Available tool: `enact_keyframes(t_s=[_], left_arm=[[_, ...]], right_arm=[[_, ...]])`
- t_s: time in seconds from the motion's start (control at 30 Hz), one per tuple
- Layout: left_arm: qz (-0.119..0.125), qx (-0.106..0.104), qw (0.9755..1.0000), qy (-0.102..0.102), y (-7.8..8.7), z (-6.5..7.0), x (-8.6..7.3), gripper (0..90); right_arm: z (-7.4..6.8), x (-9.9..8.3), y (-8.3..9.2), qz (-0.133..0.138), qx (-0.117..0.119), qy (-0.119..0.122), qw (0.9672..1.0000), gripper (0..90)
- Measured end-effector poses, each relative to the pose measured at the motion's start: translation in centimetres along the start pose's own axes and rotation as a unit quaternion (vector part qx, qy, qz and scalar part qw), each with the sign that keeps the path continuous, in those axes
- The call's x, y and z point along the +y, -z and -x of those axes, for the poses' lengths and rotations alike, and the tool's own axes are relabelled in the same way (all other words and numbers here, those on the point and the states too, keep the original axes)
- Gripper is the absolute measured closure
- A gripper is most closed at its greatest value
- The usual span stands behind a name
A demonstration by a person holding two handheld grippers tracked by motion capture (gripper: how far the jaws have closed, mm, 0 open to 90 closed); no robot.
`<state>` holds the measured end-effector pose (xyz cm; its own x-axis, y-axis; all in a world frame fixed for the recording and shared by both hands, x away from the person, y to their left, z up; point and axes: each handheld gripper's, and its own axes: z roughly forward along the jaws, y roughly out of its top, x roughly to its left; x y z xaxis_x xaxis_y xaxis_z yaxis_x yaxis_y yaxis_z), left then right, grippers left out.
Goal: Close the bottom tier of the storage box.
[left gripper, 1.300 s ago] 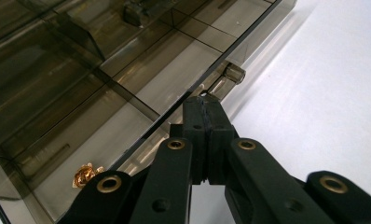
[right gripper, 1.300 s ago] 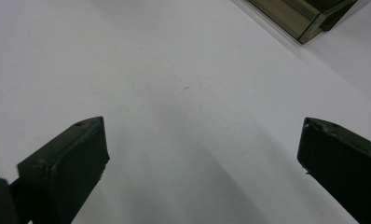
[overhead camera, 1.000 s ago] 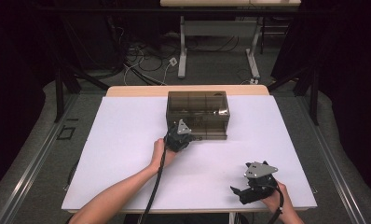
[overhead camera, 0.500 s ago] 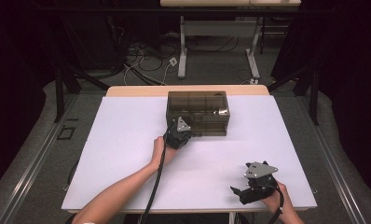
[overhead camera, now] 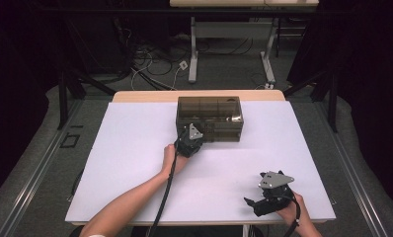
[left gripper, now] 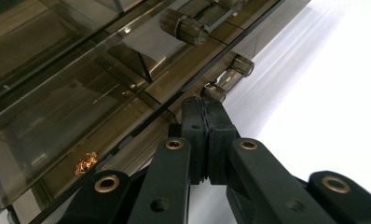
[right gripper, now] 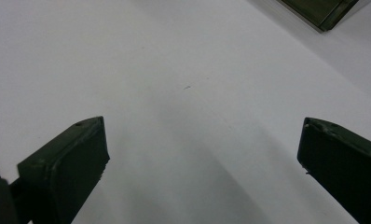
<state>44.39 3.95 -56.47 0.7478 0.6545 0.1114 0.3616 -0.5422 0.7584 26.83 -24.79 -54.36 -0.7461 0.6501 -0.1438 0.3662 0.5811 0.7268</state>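
A dark see-through box (overhead camera: 210, 117) sits on the white bench (overhead camera: 125, 163), near the far edge and about in the middle. It looks like a small set of drawers, with little round knobs (left gripper: 183, 25) on its front. Inside one drawer there is a tiny gold-brown thing (left gripper: 86, 162); it is too small to tell what it is.

The left tongs (overhead camera: 190, 136) are right at the front of the box, near its left end. In the left gripper view the two black jaws are pressed together with no gap. Their tips (left gripper: 204, 109) are just under one knob (left gripper: 215, 92) on the lowest drawer. They may be pinching a bit of that knob, but the view is too tight to be sure. The left hand (overhead camera: 171, 159) is behind the tongs, and a cable trails back along the arm.

The right tongs (overhead camera: 256, 203) are well away from the box, near the front right corner of the bench. The right hand (overhead camera: 289, 213) holds them low over the bench. Their jaws are wide apart with nothing between them, just the white top. A corner of the box (right gripper: 321, 11) peeks in at the top of the right gripper view.
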Motion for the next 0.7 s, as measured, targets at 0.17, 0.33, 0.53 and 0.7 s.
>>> enact_keyframes(t_s=[0.17, 0.33, 0.53, 0.7], left_arm=[[0.003, 0.003, 0.9998, 0.02, -0.22, -0.68, 0.34, 88.7], [0.001, -0.001, 0.9997, 0.023, -0.49, -0.67, 0.48, 88.7], [0.001, -0.004, 0.9997, 0.023, -0.59, -0.59, 0.6, 88.7], [0.001, -0.006, 0.9998, 0.021, -0.51, -0.69, 0.56, 86.7]], right_arm=[[0.04, 0.0, -0.03, 0.001, 0.0, 0.003, 1.0, 1.0], [0.09, -0.02, 0.06, 0.003, -0.003, 0.004, 1.0, 1.0], [0.01, 0.0, 0.08, 0.002, -0.002, 0.003, 1.0, 1.0], [0.0, 0.0, 0.15, 0.003, -0.003, 0.003, 1.0, 1.0]])
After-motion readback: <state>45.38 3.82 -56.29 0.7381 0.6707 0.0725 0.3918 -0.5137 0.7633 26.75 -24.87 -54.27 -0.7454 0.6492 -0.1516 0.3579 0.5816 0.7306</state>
